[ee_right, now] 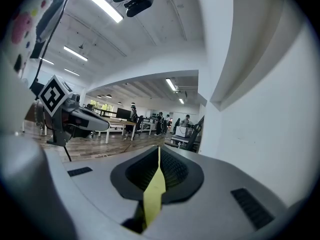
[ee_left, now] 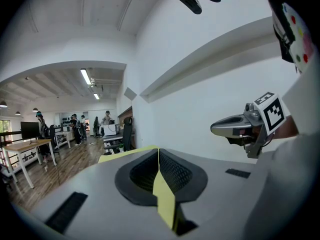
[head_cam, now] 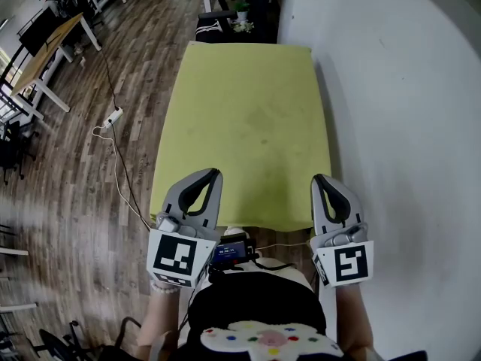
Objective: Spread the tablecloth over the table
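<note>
Head view: tablecloth (head_cam: 244, 126), yellow-green, one item, laid flat along the whole tabletop, which is hidden beneath it. The far edge is seen lying square at the far end, the near edge is gripped at both corners, and the right side runs close beside the white wall (head_cam: 406, 126). Left gripper (head_cam: 213, 176): jaws pressed together on the near left corner; in the left gripper view a thin fold of cloth (ee_left: 164, 194) is seen pinched between the pads. Right gripper (head_cam: 319, 180): jaws likewise pressed together on the near right corner, with the same yellow fold (ee_right: 154, 194) pinched in the right gripper view. The step is judged to be the final setting of the near edge. Handling advised: both corners to be held level and drawn gently towards the person so that any slack is taken out; the overhang to be matched left and right before release; both corners to be lowered together, lest the cloth be dragged askew.
</note>
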`<state>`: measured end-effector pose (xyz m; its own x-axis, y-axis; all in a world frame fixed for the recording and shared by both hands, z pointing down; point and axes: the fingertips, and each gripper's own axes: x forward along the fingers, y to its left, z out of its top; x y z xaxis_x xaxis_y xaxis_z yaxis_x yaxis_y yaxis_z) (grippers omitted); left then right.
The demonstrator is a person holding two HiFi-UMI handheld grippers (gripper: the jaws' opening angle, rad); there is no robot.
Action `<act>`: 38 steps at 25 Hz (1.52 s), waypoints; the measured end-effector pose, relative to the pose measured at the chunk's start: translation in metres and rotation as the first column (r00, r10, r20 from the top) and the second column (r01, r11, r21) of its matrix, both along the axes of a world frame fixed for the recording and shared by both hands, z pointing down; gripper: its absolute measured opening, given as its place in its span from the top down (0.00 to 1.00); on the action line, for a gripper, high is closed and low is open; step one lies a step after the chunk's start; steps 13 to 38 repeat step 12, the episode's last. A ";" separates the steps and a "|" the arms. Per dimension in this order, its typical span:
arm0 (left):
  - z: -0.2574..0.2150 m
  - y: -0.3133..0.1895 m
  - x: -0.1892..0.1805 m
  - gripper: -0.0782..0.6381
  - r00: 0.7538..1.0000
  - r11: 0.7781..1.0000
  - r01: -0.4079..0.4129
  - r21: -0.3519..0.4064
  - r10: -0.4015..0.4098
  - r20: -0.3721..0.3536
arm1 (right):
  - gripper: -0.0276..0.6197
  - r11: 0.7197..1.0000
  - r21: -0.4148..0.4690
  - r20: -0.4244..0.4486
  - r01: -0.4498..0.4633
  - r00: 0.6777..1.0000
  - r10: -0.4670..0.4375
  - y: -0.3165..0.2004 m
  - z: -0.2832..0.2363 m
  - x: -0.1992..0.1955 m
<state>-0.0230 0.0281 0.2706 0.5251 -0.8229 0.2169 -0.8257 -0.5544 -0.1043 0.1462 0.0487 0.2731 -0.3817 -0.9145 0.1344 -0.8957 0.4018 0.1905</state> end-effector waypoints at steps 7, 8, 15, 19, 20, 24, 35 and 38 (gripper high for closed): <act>0.004 0.002 0.004 0.86 1.000 1.000 -0.005 -0.003 0.005 0.005 | 0.90 1.000 -0.004 -0.019 0.007 1.000 -0.007 0.000 0.006 -0.001; 0.005 0.003 0.005 0.86 1.000 1.000 -0.008 -0.004 0.008 0.008 | 0.90 1.000 -0.006 -0.020 0.008 1.000 -0.008 0.000 0.007 -0.002; 0.004 0.005 0.006 0.86 1.000 1.000 -0.011 -0.010 0.011 0.007 | 0.90 1.000 -0.012 -0.018 0.008 1.000 -0.008 0.002 0.007 -0.004; 0.004 0.005 0.006 0.86 1.000 1.000 -0.011 -0.010 0.011 0.007 | 0.90 1.000 -0.012 -0.018 0.008 1.000 -0.008 0.002 0.007 -0.004; 0.004 0.005 0.006 0.86 1.000 1.000 -0.011 -0.010 0.011 0.007 | 0.90 1.000 -0.012 -0.018 0.008 1.000 -0.008 0.002 0.007 -0.004; 0.004 0.005 0.006 0.86 1.000 1.000 -0.011 -0.010 0.011 0.007 | 0.90 1.000 -0.012 -0.018 0.008 1.000 -0.008 0.002 0.007 -0.004; 0.004 0.005 0.006 0.86 1.000 1.000 -0.011 -0.010 0.011 0.007 | 0.90 1.000 -0.012 -0.018 0.008 1.000 -0.008 0.002 0.007 -0.004; 0.004 0.005 0.006 0.86 1.000 1.000 -0.011 -0.010 0.011 0.007 | 0.90 1.000 -0.012 -0.018 0.008 1.000 -0.008 0.002 0.007 -0.004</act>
